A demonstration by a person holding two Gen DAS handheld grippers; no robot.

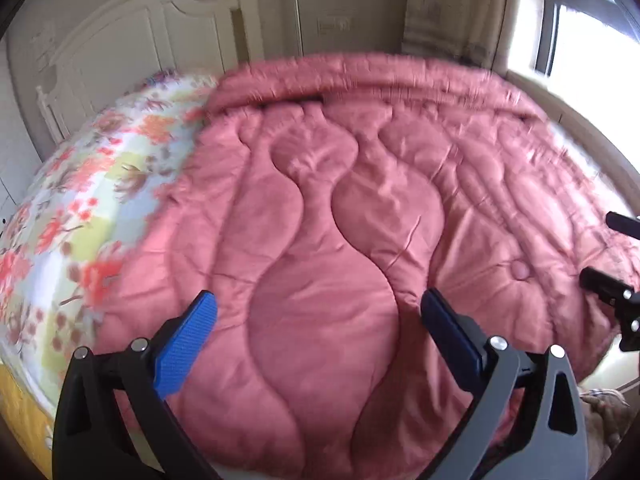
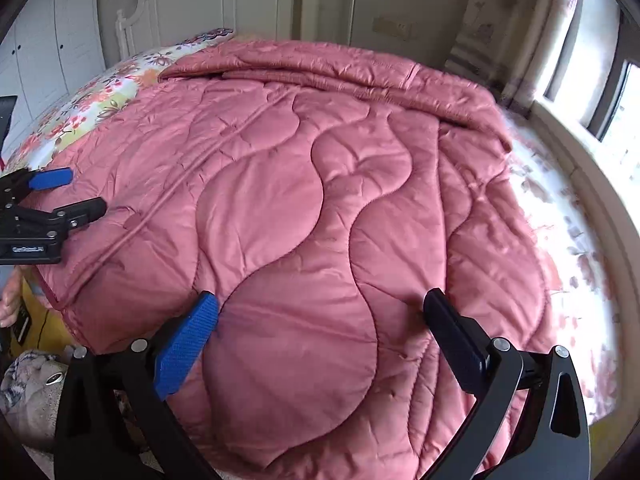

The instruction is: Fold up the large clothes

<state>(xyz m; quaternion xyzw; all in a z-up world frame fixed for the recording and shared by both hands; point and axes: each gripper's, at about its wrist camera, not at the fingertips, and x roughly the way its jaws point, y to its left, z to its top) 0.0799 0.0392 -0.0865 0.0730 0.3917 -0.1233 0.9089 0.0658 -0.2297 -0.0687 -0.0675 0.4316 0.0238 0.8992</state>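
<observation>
Both grippers are hovering with jaws spread wide, grasping nothing: left gripper point(image 1: 318, 320) at bottom centre of its view, right gripper point(image 2: 320, 316) likewise. Pink quilted satin comforter point(image 2: 312, 208) is lying spread under them, filling mid-frame, its far edge doubled back into a thick band toward the upper frame. Floral-print bedsheet point(image 1: 80, 200) is showing at left beside the comforter. Cream carved headboard point(image 1: 132, 40) is standing upper left; window point(image 1: 580, 32) is glaring upper right.
</observation>
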